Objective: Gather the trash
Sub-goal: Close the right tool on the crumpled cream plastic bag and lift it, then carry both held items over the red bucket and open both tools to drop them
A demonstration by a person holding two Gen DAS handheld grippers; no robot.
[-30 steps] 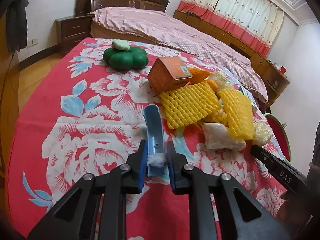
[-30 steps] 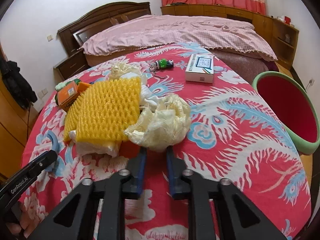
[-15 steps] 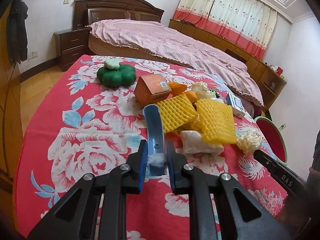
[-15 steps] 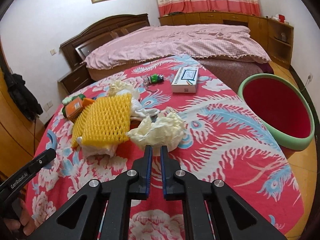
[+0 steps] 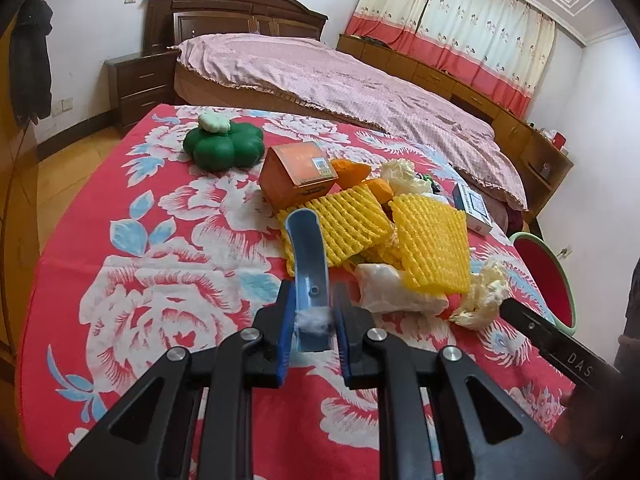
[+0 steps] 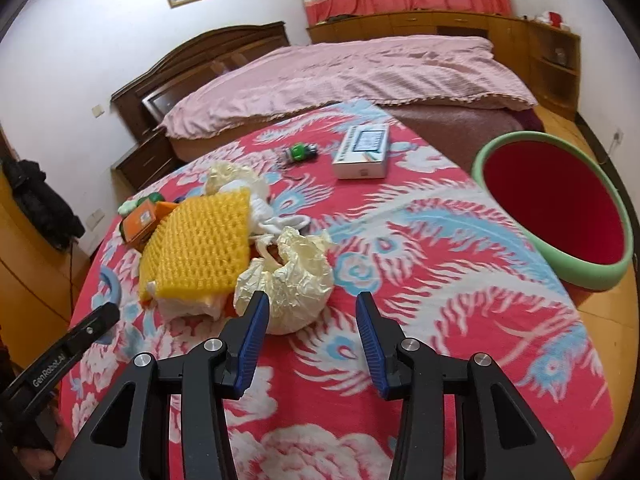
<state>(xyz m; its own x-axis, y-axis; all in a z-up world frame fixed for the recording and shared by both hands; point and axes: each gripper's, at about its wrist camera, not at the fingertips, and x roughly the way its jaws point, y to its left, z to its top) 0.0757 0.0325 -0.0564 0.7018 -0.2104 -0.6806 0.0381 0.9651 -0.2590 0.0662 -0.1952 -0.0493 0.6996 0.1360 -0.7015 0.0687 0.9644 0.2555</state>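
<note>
Left wrist view: a blue curved piece [image 5: 309,264] is clamped by the left gripper [image 5: 313,320]; the right gripper [image 6: 310,332] is held wide open, empty, beside crumpled paper [image 6: 288,276].

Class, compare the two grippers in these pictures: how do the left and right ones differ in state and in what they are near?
The left gripper is shut on a curved blue plastic piece; the right gripper holds nothing. The left gripper's jaws stand close together, the right gripper's wide apart. The left points toward the yellow foam nets, while the right is nearest the crumpled cream paper. Both have black arms and blue pads.
</note>
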